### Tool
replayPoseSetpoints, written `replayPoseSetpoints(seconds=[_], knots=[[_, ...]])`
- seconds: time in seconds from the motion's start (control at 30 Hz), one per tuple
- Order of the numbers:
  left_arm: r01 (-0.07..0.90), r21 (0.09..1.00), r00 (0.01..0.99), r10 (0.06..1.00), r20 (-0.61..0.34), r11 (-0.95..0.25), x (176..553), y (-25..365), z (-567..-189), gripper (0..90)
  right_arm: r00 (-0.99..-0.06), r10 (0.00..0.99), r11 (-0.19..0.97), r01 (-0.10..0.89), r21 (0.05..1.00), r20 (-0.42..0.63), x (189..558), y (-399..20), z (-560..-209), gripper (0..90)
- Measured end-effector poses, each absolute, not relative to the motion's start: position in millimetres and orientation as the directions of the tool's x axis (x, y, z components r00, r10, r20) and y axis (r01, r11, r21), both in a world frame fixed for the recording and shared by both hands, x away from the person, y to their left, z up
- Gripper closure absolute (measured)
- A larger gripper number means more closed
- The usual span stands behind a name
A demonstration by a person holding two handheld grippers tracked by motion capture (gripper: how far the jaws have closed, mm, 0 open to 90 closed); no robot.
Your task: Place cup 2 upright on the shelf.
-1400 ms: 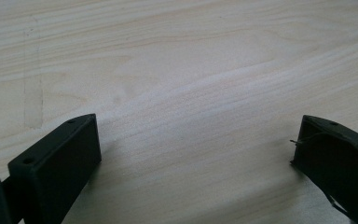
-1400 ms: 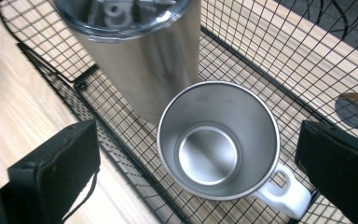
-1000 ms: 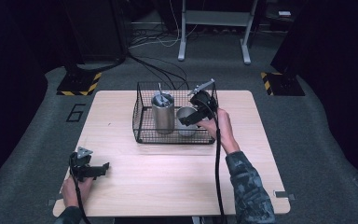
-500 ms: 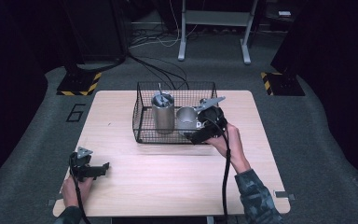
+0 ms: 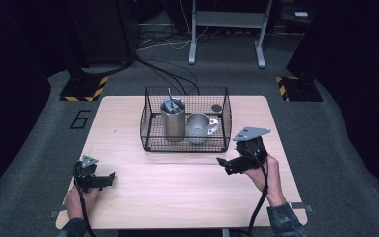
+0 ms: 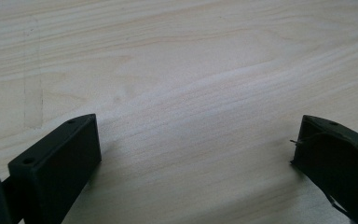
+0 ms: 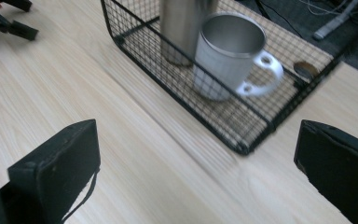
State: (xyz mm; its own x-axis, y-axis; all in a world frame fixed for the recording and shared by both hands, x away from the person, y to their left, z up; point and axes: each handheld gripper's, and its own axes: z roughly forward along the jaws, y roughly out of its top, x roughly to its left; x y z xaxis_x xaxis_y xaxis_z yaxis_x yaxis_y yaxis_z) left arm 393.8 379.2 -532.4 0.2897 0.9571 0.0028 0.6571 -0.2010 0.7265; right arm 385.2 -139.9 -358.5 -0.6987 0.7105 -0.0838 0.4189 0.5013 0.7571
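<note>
1. With your right gripper [image 5: 237,163] spread empty, the steel mug [image 7: 230,56] sits ahead inside the wire basket [image 7: 242,144], handle toward that claw's right jaw.
2. Your left gripper [image 5: 96,178] gapes empty, well apart from it.
3. The tall tumbler [image 7: 184,23] is cut off above; the dark disc [image 7: 306,70] is unreadable.

High view: overhead, facing forward over the table [image 5: 177,187].
Right gripper view: low, close; shares wire basket [image 7: 242,140].
Left gripper view: close on tabletop.

Bare table [image 5: 177,187] between both grippers; wire basket [image 5: 185,143] blocking the far middle
</note>
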Motion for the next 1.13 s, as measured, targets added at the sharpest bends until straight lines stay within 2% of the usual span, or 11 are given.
replayPoseSetpoints(seconds=[0.3, 0.5, 0.73, 0.97, 1.13], knots=[[0.657, 0.726, 0.289, 0.957, 0.003, -0.201, 393.8, 379.1, -532.4, 0.3, -0.615, 0.788, 0.412, 0.476, 0.777, -0.041, 364.7, -188.5, -408.6, 0.0], [0.657, 0.726, 0.289, 0.957, 0.002, -0.201, 393.8, 379.1, -532.4, 0.3, -0.492, 0.871, 0.298, 0.539, 0.788, 0.007, 356.8, -223.6, -462.6, 0.0], [0.657, 0.726, 0.289, 0.957, 0.003, -0.201, 393.9, 379.2, -532.4, 0.3, -0.452, 0.888, 0.239, 0.611, 0.755, 0.085, 361.2, -245.2, -505.6, 0.0], [0.657, 0.726, 0.289, 0.957, 0.003, -0.201, 393.9, 379.2, -532.4, 0.3, -0.435, 0.895, 0.243, 0.657, 0.713, 0.096, 366.4, -251.3, -526.1, 0.0], [0.657, 0.727, 0.289, 0.957, 0.003, -0.2, 393.9, 379.1, -532.4, 0.3, -0.435, 0.896, 0.239, 0.644, 0.727, 0.091, 365.4, -251.9, -527.6, 0.0]])
